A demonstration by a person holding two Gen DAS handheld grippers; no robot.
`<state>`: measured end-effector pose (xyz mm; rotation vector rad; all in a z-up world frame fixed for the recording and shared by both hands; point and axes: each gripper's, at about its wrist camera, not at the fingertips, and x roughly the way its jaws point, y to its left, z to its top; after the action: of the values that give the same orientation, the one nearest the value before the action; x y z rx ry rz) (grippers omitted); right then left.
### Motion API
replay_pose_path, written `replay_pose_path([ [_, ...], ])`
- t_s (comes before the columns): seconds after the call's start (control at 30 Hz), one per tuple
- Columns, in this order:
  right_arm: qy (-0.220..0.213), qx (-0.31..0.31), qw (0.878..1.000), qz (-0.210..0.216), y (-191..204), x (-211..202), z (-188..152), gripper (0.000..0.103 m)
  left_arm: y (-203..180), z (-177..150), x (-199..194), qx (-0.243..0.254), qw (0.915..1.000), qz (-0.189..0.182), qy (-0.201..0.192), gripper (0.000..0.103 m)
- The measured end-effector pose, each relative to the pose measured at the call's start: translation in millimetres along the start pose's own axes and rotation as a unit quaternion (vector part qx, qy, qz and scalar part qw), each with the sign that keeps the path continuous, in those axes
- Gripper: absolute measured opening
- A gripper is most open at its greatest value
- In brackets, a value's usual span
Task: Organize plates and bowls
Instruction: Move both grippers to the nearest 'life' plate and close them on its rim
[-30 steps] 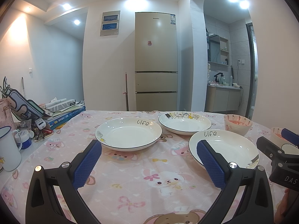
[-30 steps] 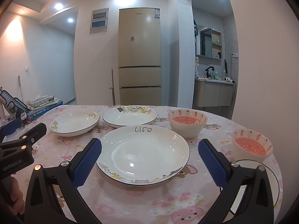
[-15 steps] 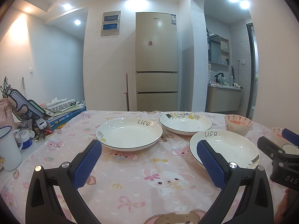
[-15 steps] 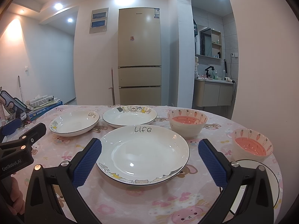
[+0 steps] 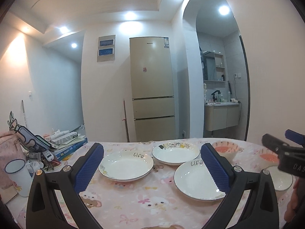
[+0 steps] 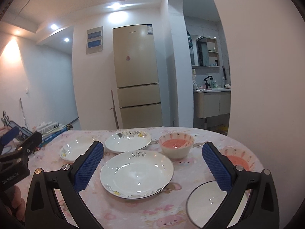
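Note:
Three white "life" plates lie on the pink tablecloth: a left one (image 5: 125, 165) (image 6: 75, 149), a far one (image 5: 175, 152) (image 6: 127, 141) and a near one (image 5: 198, 181) (image 6: 136, 173). Two pink carrot bowls stand to the right, one behind (image 6: 176, 147) (image 5: 225, 149) and one at the edge (image 6: 238, 160). A small white dish (image 6: 205, 200) (image 5: 280, 177) lies near right. My left gripper (image 5: 152, 164) is open and empty above the cloth before the left plate. My right gripper (image 6: 152, 164) is open and empty over the near plate.
A white enamel mug (image 5: 17, 175), a pink bag (image 5: 7, 152) and a stack of books (image 5: 70, 145) crowd the table's left edge. The round table edge curves away on the right (image 6: 253, 152). A fridge (image 5: 152, 87) stands behind.
Both grippers have lifted and tilted upward, so the table sits lower in both views. The right gripper has also shifted right. Plates and bowls have not moved.

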<state>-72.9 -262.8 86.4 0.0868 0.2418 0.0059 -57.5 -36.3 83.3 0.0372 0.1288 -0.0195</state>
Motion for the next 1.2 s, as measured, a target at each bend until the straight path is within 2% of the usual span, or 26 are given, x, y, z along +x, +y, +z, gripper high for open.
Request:
replay_pose_path([
  [0.1,0.0,0.014,1.0,-0.017,-15,-4,15,0.103,1,12,5,-0.028,0.9992,-0.023,0.015,0.103],
  [0.17,0.0,0.018,1.0,-0.015,-22,-6,23,0.103,3,18,10,-0.045,0.998,-0.038,0.024,0.103],
  [0.23,-0.006,0.013,0.999,-0.036,-26,-8,27,0.103,2,24,19,-0.052,0.9971,-0.042,0.037,0.103],
  [0.33,-0.013,-0.015,0.998,-0.068,-23,-5,36,0.103,1,32,35,-0.054,0.9947,-0.068,0.055,0.103],
  [0.43,-0.003,-0.041,0.997,-0.069,-15,5,44,0.103,-2,34,50,-0.051,0.995,-0.057,0.064,0.103],
  [0.47,-0.004,-0.042,0.996,-0.079,-13,9,46,0.103,-3,33,56,-0.046,0.9955,-0.049,0.067,0.103],
  [0.57,0.013,-0.017,0.989,-0.148,-12,22,41,0.103,-2,30,70,-0.042,0.9949,-0.049,0.078,0.103],
  [0.6,0.015,-0.006,0.988,-0.151,-13,27,40,0.103,0,28,77,-0.048,0.9937,-0.056,0.084,0.103],
  [0.7,0.032,0.024,0.994,-0.104,-19,44,37,0.103,5,25,89,-0.069,0.9932,-0.045,0.082,0.103],
  [0.73,0.025,0.031,0.994,-0.101,-21,45,35,0.103,6,25,91,-0.069,0.9935,-0.039,0.081,0.103],
  [0.8,0.036,0.025,0.991,-0.124,-21,55,33,0.103,3,23,98,-0.05,0.9946,-0.029,0.086,0.103],
  [0.87,0.094,-0.003,0.988,-0.119,-19,75,31,0.103,1,19,102,-0.036,0.9954,-0.024,0.086,0.103],
  [0.9,0.131,-0.013,0.987,-0.096,-19,87,28,0.098,1,18,104,-0.037,0.9953,-0.027,0.085,0.103],
  [0.93,0.15,-0.011,0.985,-0.079,-20,93,25,0.095,1,15,106,-0.044,0.9947,-0.027,0.089,0.103],
  [1.03,0.166,0.002,0.983,-0.073,-21,101,19,0.092,3,5,112,-0.075,0.9928,-0.025,0.089,0.102],
  [1.07,0.168,0.006,0.983,-0.068,-21,102,19,0.09,4,4,113,-0.081,0.9923,-0.03,0.089,0.098],
  [1.13,0.179,0.026,0.982,-0.06,-27,108,18,0.078,-1,0,124,-0.066,0.9887,-0.057,0.122,0.075],
  [1.2,0.209,0.046,0.976,-0.047,-34,115,16,0.076,-5,-3,133,-0.057,0.984,-0.076,0.15,0.073],
])
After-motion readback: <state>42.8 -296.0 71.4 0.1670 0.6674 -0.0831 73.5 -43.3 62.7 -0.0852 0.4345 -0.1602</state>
